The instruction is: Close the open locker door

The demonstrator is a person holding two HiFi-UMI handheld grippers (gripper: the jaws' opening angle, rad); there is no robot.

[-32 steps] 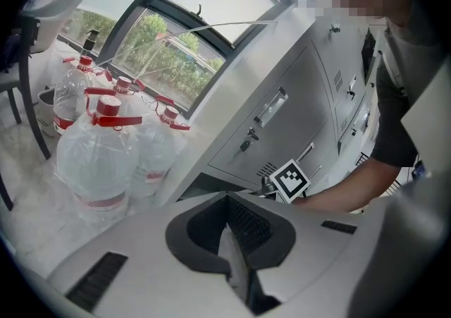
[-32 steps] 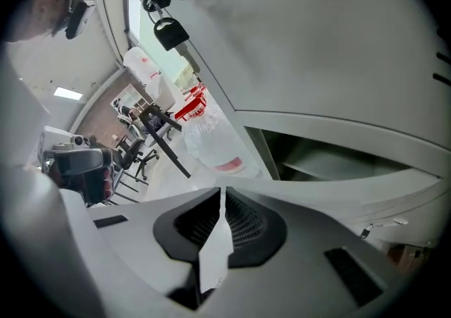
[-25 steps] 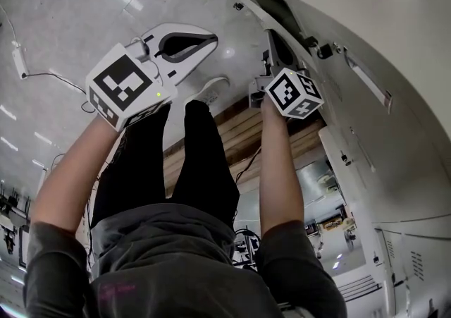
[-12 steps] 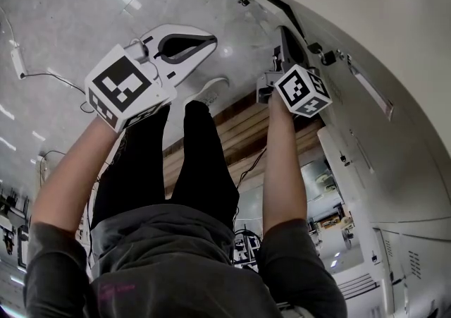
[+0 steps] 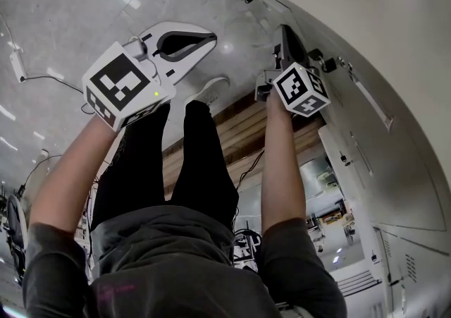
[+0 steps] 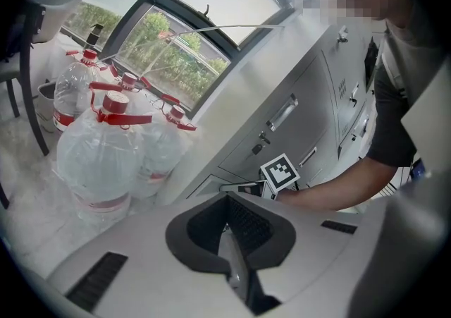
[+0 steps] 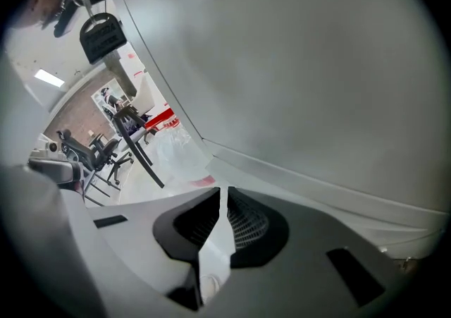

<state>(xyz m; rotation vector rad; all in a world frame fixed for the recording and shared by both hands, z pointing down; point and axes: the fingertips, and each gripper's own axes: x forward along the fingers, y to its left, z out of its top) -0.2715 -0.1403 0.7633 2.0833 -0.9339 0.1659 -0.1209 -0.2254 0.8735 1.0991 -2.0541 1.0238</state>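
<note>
The grey locker door (image 5: 366, 27) fills the upper right of the head view, and its flat face (image 7: 303, 63) takes up most of the right gripper view. A black key fob (image 7: 102, 36) hangs from the door's lock at the top left there. My right gripper (image 5: 284, 36) is shut and empty, with its tips against the door's lower part; its jaws (image 7: 220, 193) point along the panel. My left gripper (image 5: 210, 40) is shut and empty, held over the floor away from the door. In the left gripper view, those jaws (image 6: 227, 200) point toward the right gripper's marker cube (image 6: 280, 172).
Several large water bottles with red caps (image 6: 99, 154) stand left of the locker bank (image 6: 296, 119). Office chairs (image 7: 91, 151) stand further off. Wooden planks (image 5: 239, 130) lie on the floor by the person's shoe (image 5: 211, 87). A cable (image 5: 42, 77) runs across the floor at left.
My right gripper has moved up and right against the door, and the door has swung a little further toward the cabinet. The left gripper has barely moved.
</note>
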